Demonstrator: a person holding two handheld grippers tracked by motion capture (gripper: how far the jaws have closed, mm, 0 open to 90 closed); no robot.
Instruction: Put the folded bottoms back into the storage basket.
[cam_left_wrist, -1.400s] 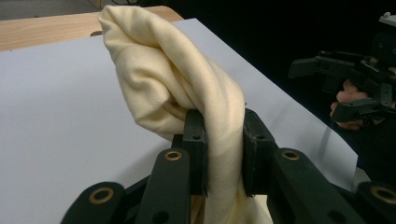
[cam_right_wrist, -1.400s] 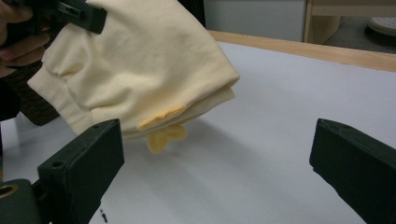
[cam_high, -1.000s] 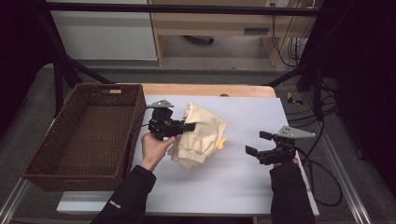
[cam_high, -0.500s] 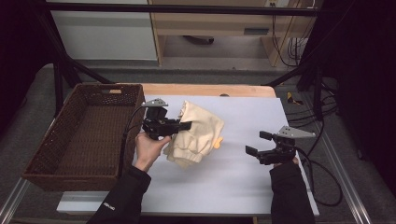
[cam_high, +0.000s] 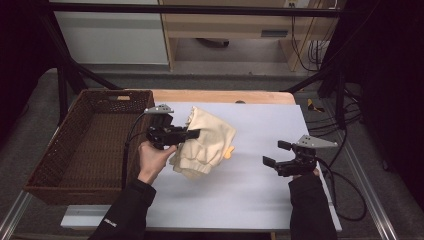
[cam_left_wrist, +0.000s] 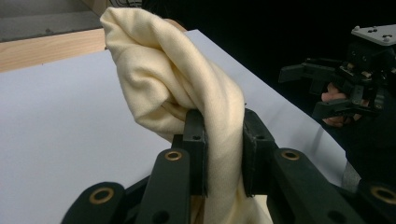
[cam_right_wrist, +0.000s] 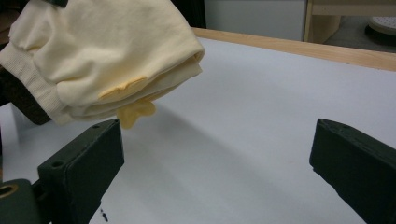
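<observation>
Basket (cam_high: 85, 150): wicker, far left, beside the table.
Garment (cam_high: 205, 145): cream, soft, light, floppy; lifted left of centre; likely best taken by a gathered fold.
Left gripper (cam_high: 192, 133): clamped on the garment's bunched fold.
Right gripper (cam_high: 272, 155): jaws apart, empty, right.

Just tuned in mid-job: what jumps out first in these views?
A bunched cream garment stands out, lifted off the white table near its middle, with a fold clamped in the left gripper. Left of it sits a brown wicker basket at the table's edge. The right gripper hangs over the table's right side, jaws wide apart with nothing between them.
</observation>
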